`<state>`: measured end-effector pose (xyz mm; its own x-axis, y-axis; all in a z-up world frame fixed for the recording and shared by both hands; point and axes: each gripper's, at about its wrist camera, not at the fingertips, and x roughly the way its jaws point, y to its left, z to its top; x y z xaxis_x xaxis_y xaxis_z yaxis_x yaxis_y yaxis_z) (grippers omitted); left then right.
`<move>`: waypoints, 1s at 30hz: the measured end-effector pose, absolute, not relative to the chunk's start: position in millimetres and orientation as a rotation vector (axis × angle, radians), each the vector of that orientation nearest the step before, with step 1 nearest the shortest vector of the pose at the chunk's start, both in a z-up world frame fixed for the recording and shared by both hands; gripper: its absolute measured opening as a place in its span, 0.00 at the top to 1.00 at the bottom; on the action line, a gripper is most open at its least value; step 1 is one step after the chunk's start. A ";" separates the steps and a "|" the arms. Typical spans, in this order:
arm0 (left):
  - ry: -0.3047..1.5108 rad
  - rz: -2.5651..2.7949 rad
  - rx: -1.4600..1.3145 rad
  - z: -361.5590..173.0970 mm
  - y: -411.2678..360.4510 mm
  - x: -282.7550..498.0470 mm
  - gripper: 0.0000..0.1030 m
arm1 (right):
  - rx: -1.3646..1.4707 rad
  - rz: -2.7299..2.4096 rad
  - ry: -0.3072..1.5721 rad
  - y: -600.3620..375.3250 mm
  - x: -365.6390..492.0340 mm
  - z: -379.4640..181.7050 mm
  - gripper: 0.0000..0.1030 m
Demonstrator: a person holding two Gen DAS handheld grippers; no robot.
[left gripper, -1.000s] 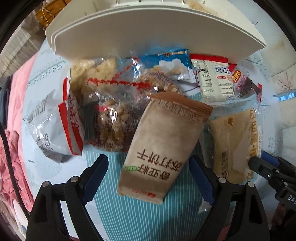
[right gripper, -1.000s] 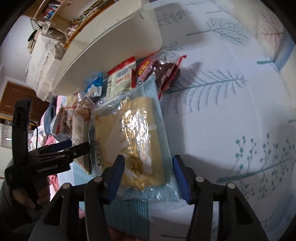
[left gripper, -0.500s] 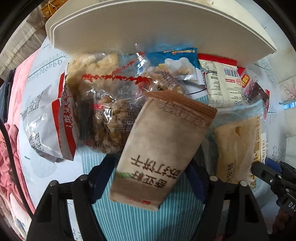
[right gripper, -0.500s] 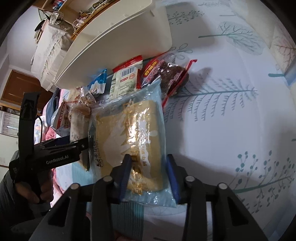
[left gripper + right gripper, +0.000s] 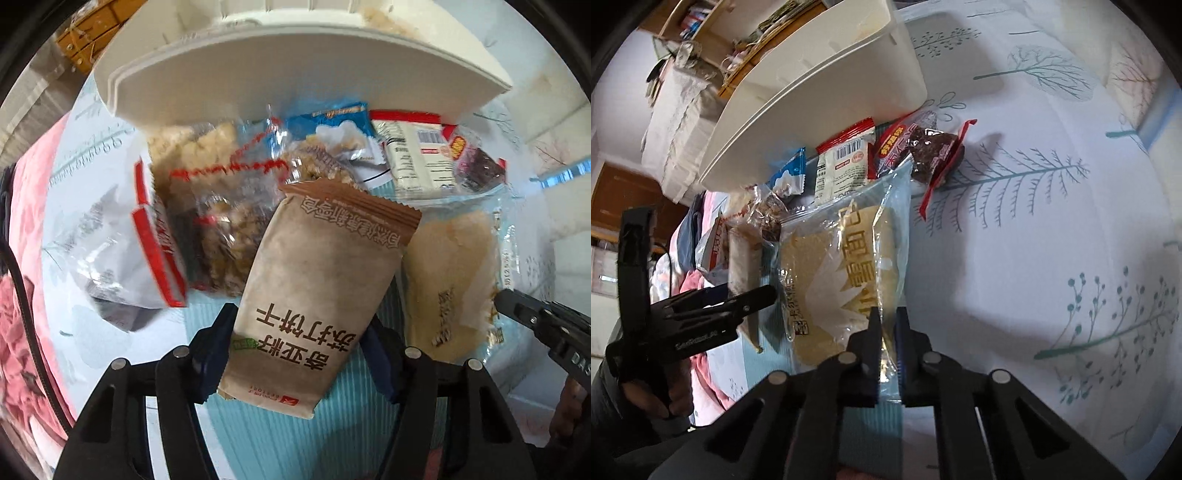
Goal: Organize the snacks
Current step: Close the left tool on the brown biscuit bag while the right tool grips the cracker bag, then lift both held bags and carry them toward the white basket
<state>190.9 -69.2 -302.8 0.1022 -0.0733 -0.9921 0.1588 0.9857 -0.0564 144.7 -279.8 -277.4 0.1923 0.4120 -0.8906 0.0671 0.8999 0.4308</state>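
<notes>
A brown biscuit packet (image 5: 325,273) with dark print stands between the blue pads of my left gripper (image 5: 297,350). Its jaws are closing and the pads press on both of the packet's sides. In the right wrist view that packet (image 5: 742,266) shows edge-on, beside the left gripper (image 5: 701,314). My right gripper (image 5: 888,343) is shut on the near edge of a clear bag with a yellow pastry (image 5: 842,266). From the left wrist view that bag (image 5: 450,280) lies to the right, with the right gripper's tip (image 5: 517,306) at its edge.
A white plastic bin (image 5: 295,74) stands just behind the snack pile. Loose snacks lie before it: clear nut bags (image 5: 221,229), a blue packet (image 5: 340,129), a red-and-white packet (image 5: 846,162), a dark red packet (image 5: 931,147). A tree-print sheet (image 5: 1052,221) spreads right.
Both pairs of jaws have closed in. The left pads came in against the brown packet. The right fingers pinched the clear bag's near edge, and the bag now bulges upward.
</notes>
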 end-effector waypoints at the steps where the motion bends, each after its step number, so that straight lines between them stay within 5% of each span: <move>1: 1.452 -0.187 0.076 -298.8 -66.8 191.1 0.39 | 0.427 0.240 1.364 -278.2 142.6 -275.8 0.97; 30: 1.390 -0.661 0.321 -154.5 -9.8 163.5 0.39 | 0.593 0.039 0.903 -215.8 94.9 -146.4 0.99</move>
